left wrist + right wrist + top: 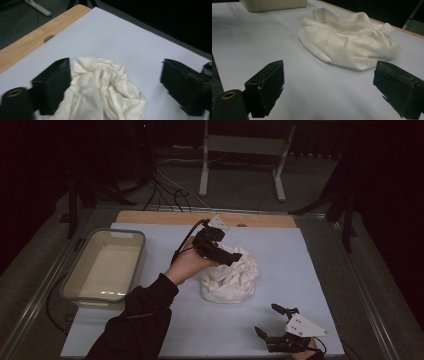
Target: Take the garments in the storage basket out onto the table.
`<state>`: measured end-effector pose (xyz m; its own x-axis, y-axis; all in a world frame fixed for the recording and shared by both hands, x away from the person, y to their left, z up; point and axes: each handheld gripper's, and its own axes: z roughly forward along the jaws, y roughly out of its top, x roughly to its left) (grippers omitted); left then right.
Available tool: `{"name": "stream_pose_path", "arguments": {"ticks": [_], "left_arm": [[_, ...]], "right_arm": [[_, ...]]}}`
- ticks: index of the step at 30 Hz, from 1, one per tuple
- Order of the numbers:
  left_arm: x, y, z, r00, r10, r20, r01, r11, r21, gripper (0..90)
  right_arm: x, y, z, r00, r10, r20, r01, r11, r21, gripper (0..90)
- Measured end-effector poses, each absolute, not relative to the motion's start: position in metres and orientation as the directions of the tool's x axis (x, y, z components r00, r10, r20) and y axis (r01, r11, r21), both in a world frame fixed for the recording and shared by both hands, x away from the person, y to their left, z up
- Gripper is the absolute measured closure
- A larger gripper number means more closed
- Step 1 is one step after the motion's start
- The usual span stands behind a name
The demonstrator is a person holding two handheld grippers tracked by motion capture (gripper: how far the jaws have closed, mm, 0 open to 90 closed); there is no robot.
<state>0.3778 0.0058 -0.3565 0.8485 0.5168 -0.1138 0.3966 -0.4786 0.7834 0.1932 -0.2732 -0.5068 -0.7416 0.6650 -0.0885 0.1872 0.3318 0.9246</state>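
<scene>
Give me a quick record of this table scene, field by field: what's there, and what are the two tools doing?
Surface: pale blue sheet on a wooden table
Cloth: crumpled white cloth, mid-sheet
Tub: cream plastic tub, left of cloth, looks empty
Left hand-held gripper: jaws open, over the cloth's top
Right hand-held gripper: jaws open, near front edge, apart from cloth
</scene>
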Motion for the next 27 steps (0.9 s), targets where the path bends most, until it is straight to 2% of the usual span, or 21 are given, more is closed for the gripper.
{"name": "stream_pose_path", "arguments": {"ticks": [2,3,10,20,27], "left_arm": [[0.376,0.007,-0.357,0.864,0.489,-0.123,0.385,-0.482,0.787,4.6],[0.375,0.008,-0.358,0.874,0.472,-0.119,0.371,-0.487,0.791,0.3],[0.369,0.017,-0.354,0.888,0.450,-0.092,0.333,-0.492,0.804,0.0],[0.364,0.035,-0.346,0.893,0.438,-0.104,0.331,-0.482,0.811,0.0],[0.360,0.050,-0.348,0.903,0.422,-0.082,0.311,-0.511,0.801,0.0]], "right_arm": [[0.193,-0.273,-0.507,-0.740,0.667,-0.086,0.188,0.329,0.925,10.2],[0.193,-0.274,-0.506,-0.741,0.667,-0.085,0.187,0.326,0.927,10.2],[0.193,-0.273,-0.506,-0.737,0.671,-0.087,0.188,0.326,0.926,10.2],[0.194,-0.272,-0.507,-0.736,0.672,-0.084,0.191,0.325,0.926,10.2],[0.194,-0.271,-0.507,-0.738,0.669,-0.084,0.195,0.331,0.923,10.2]]}}
